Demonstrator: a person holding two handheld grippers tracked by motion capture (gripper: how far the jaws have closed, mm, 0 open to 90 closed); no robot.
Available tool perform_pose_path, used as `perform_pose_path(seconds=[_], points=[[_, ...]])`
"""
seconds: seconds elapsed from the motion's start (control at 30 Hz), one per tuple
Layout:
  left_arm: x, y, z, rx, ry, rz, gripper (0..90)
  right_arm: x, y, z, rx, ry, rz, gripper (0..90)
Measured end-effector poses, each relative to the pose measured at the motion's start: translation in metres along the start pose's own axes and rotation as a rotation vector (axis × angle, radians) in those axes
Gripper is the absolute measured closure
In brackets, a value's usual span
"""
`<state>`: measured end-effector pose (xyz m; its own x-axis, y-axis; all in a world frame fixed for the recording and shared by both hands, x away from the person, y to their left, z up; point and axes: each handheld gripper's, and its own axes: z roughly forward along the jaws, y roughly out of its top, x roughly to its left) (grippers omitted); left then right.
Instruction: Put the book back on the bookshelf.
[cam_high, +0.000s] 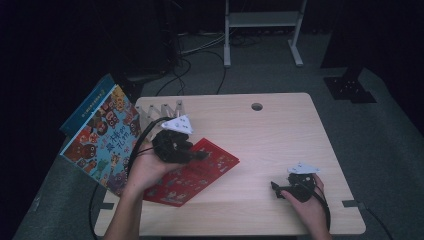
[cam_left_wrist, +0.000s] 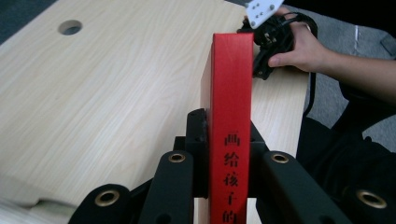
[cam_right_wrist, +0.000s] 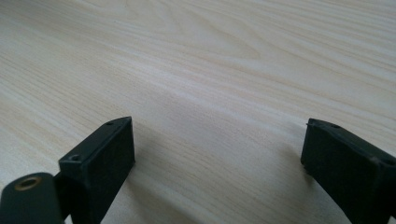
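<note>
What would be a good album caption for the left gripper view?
Left gripper clamps a red book by its spine above the wooden table.

Pale wooden table (cam_high: 280, 130) with a round cable hole (cam_high: 257, 106) near its far edge, at about 12 o'clock. Colourful picture book (cam_high: 102, 137) propped tilted off the table's corner at 10 o'clock, against a blue box (cam_high: 87, 105). Small pale wooden rack (cam_high: 159, 110) just beside it. White metal stand (cam_high: 262, 30) on the grey floor (cam_high: 380, 145) beyond, cables (cam_high: 200, 55) trailing nearby.
</note>
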<state>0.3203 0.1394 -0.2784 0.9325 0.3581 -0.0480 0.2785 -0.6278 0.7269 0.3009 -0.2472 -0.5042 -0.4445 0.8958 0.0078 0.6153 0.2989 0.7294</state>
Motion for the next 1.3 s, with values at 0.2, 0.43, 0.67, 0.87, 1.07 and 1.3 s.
perform_pose_path(seconds=[0.2, 0.43, 0.67, 0.87, 1.07, 1.3], points=[[0.006, -0.011, -0.022, -0.037, 0.042, -0.038, 79.6, 0.000, 0.000, 0.000, 0.000, 0.000, 0.000, 8.8], [0.013, -0.021, -0.050, -0.064, 0.089, -0.074, 79.6, -0.001, 0.001, 0.001, 0.002, -0.001, 0.005, 8.8], [0.017, -0.032, -0.077, -0.087, 0.144, -0.109, 79.6, -0.001, 0.001, 0.001, 0.002, -0.001, 0.006, 8.8], [0.023, -0.039, -0.098, -0.105, 0.186, -0.138, 79.6, -0.001, 0.001, 0.001, 0.001, -0.002, 0.008, 8.8], [0.030, -0.045, -0.119, -0.131, 0.235, -0.172, 79.6, -0.001, 0.001, 0.001, 0.002, -0.004, 0.007, 8.8], [0.036, -0.055, -0.144, -0.149, 0.310, -0.218, 79.6, -0.001, 0.001, 0.001, 0.003, -0.005, 0.008, 8.8]])
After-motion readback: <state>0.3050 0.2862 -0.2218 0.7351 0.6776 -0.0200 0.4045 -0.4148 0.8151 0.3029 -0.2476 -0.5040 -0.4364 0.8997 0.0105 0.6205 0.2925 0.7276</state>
